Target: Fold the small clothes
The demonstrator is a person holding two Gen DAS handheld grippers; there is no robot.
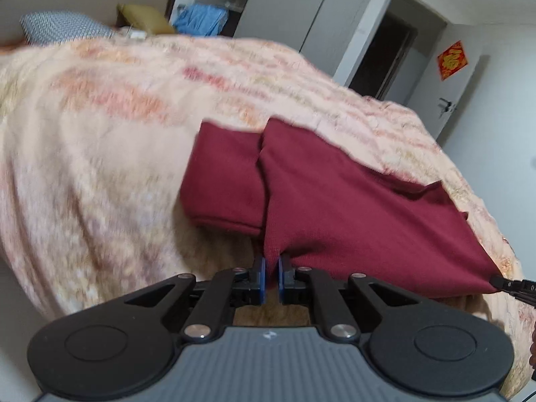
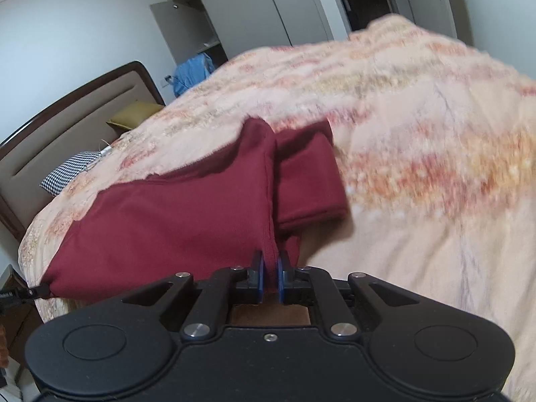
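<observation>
A dark red garment [image 1: 335,207] lies on the peach blanket of a bed, its near edge lifted and stretched between both grippers. My left gripper [image 1: 272,261] is shut on one near corner of the cloth, which bunches between the blue pads. The right gripper's tip [image 1: 499,282] pinches the other corner at the far right of the left wrist view. In the right wrist view the same red garment [image 2: 174,211] spreads to the left, my right gripper [image 2: 270,261] is shut on its corner, and the left gripper's tip [image 2: 38,291] holds the far corner. A sleeve [image 2: 308,181] lies folded beside the seam.
The peach floral blanket [image 1: 100,167] covers the whole bed. Pillows [image 1: 63,26] and a blue cloth [image 1: 201,20] sit by the headboard [image 2: 83,107]. A wardrobe [image 2: 191,20] and a dark doorway [image 1: 385,53] stand behind the bed. The bed's edge runs close under both grippers.
</observation>
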